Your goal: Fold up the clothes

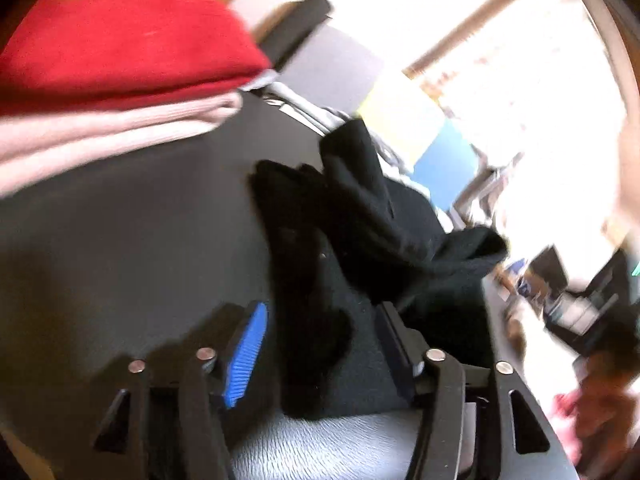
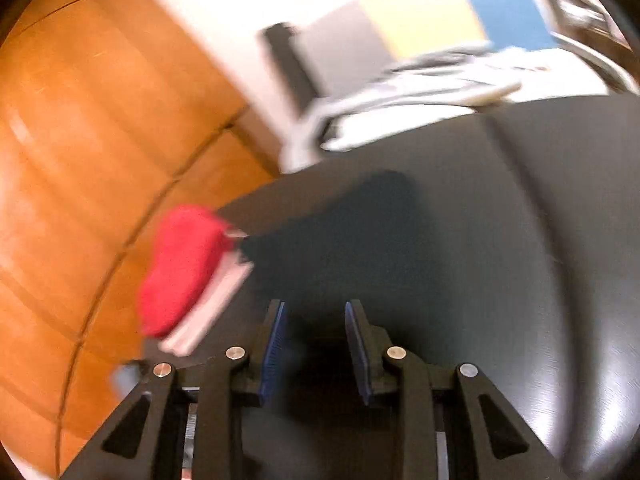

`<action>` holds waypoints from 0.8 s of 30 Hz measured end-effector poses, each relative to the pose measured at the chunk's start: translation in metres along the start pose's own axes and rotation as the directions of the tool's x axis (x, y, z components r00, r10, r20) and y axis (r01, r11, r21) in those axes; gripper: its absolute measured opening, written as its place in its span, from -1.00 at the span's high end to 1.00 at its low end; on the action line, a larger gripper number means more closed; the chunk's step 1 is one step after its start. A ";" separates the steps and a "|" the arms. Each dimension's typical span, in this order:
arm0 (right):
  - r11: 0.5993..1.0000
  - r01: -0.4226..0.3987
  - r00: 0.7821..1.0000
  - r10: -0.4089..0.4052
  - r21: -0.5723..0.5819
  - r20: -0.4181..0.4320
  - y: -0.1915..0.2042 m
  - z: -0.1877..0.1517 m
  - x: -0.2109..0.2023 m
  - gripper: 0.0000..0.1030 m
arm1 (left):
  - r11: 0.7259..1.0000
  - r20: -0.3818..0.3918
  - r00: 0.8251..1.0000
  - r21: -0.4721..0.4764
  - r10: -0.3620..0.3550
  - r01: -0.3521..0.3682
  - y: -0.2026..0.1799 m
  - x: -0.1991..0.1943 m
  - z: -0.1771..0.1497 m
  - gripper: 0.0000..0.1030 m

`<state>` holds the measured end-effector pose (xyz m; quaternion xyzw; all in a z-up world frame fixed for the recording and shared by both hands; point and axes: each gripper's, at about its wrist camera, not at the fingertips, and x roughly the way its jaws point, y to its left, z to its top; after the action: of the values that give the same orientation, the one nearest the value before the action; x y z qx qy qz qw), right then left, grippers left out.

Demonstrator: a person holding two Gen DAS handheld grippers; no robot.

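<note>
Left wrist view: the left gripper (image 1: pixel 324 348) stands open astride a crumpled black garment (image 1: pixel 360 232) near the table (image 1: pixel 120 240) edge; a careless grab could drag it off. Right wrist view: the right gripper (image 2: pixel 316 348) is open and empty, and a sweep could topple the folded stack (image 2: pixel 188 280) overhanging the table's corner.

Dark grey desk (image 2: pixel 540 240), matte w/ soft glare at near right. Warm orange-brown wood floor (image 2: pixel 80 140) to the left, seams visible. White wall (image 2: pixel 208 8) behind; blue & pale yellow panels (image 2: pixel 500 8) further back. Very bright window (image 1: pixel 520 80), blown out, brown frame. Cluttered bg, blurred.
</note>
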<state>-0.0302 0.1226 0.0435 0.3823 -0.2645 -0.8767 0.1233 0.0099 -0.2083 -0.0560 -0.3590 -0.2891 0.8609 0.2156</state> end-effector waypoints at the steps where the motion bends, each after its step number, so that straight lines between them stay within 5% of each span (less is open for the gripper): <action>1: 1.000 -0.002 1.000 0.002 0.023 -0.007 -0.010 -0.004 0.001 0.40 | 0.999 0.003 1.000 -0.038 -0.016 0.016 0.002 -0.006 0.001 -0.17; 3: 0.998 -0.006 1.000 0.008 0.070 -0.021 -0.029 -0.011 0.004 0.40 | 0.995 -0.001 0.999 -0.085 -0.048 0.048 -0.003 -0.011 0.007 -0.22; 9: 0.989 -0.045 0.999 0.045 0.140 0.001 -0.053 -0.008 0.020 0.40 | 0.992 -0.051 0.991 -0.035 -0.121 0.119 -0.041 -0.001 0.017 -0.43; 12: 0.979 -0.158 0.985 0.166 0.129 -0.047 -0.038 -0.011 0.040 0.39 | 0.993 -0.078 0.991 -0.044 -0.110 0.107 -0.043 0.002 0.018 -0.43; 17: 0.959 -0.269 0.948 0.249 -0.084 -0.198 0.007 -0.048 0.061 0.40 | 0.978 -0.121 0.980 -0.163 -0.155 0.134 -0.020 -0.012 0.008 -0.45; 24: 0.934 -0.275 0.941 0.212 -0.229 -0.265 0.011 -0.084 0.047 0.39 | 0.912 -0.162 0.940 -0.337 -0.301 0.234 -0.003 -0.014 -0.009 -0.59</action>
<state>0.0001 0.0627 -0.0270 0.4279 -0.1749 -0.8302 0.3117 0.0261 -0.2105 -0.0522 -0.4341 -0.4439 0.7235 0.3017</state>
